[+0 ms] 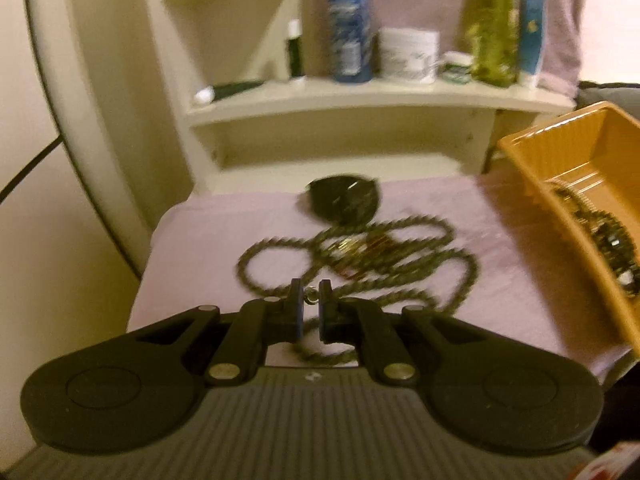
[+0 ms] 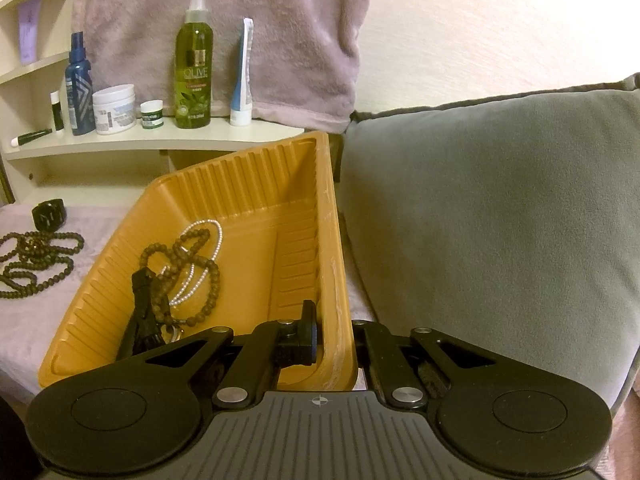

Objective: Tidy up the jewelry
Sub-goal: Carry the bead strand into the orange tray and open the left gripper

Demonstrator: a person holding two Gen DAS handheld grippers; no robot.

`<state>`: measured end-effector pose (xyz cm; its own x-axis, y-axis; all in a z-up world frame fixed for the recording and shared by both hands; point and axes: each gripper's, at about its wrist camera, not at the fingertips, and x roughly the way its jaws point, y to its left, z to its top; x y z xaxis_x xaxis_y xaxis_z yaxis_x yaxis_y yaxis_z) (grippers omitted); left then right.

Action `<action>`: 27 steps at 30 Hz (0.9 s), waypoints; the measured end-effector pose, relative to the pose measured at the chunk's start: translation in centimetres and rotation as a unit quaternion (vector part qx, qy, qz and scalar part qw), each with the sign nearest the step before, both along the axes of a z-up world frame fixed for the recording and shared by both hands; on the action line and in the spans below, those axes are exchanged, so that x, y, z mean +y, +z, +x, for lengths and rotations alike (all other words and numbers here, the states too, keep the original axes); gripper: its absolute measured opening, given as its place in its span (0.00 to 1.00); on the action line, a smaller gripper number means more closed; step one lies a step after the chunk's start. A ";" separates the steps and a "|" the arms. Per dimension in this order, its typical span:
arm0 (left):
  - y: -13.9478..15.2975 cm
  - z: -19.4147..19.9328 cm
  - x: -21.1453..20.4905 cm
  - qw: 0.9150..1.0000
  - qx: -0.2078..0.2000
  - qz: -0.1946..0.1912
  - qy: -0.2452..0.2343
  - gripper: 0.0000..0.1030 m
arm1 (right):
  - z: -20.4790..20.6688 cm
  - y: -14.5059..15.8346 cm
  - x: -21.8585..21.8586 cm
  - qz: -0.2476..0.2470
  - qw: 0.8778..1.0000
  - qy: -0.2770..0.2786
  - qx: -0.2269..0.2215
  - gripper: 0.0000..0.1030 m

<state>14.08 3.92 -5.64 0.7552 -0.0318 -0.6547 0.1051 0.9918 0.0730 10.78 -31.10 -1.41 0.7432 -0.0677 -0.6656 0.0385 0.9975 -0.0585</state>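
A long dark beaded necklace (image 1: 360, 256) lies tangled on the pale pink cloth (image 1: 208, 240), with a black watch (image 1: 344, 198) behind it. My left gripper (image 1: 311, 300) hovers just over the necklace's near loops, its jaws a narrow gap apart with a small metal piece between the tips. My right gripper (image 2: 330, 320) is shut on the right rim of the orange tray (image 2: 256, 184), holding it tilted. In the tray lie a brown bead bracelet (image 2: 208, 276), a white pearl strand (image 2: 208, 236) and a black strap (image 2: 140, 308). The necklace (image 2: 36, 260) and watch (image 2: 49, 216) show left of it.
A cream shelf (image 2: 160, 142) behind holds a blue spray bottle (image 2: 80, 80), a white jar (image 2: 114, 110), a green olive bottle (image 2: 194, 72) and a tube (image 2: 242, 76). A pink towel (image 2: 224, 20) hangs above. A grey cushion (image 2: 500, 220) fills the right.
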 end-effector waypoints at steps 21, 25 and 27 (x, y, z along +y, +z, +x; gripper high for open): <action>4.3 -3.1 -15.4 0.967 0.001 -0.078 -0.243 0.06 | -0.3 0.4 0.2 0.008 1.000 0.000 -0.007 0.04; 3.6 -3.3 -16.2 0.964 0.012 -0.077 -0.254 0.06 | -0.4 0.4 0.1 0.010 1.000 0.000 -0.007 0.04; 3.2 -3.3 -16.4 0.964 0.019 -0.076 -0.255 0.06 | -0.4 0.4 0.1 0.010 1.000 0.000 -0.007 0.04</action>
<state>10.74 -12.50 -2.41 0.5913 -0.4909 -0.6398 0.5817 0.8091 -0.0833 10.38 -30.98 -0.99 0.7523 -0.0547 -0.6565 0.0398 0.9985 -0.0376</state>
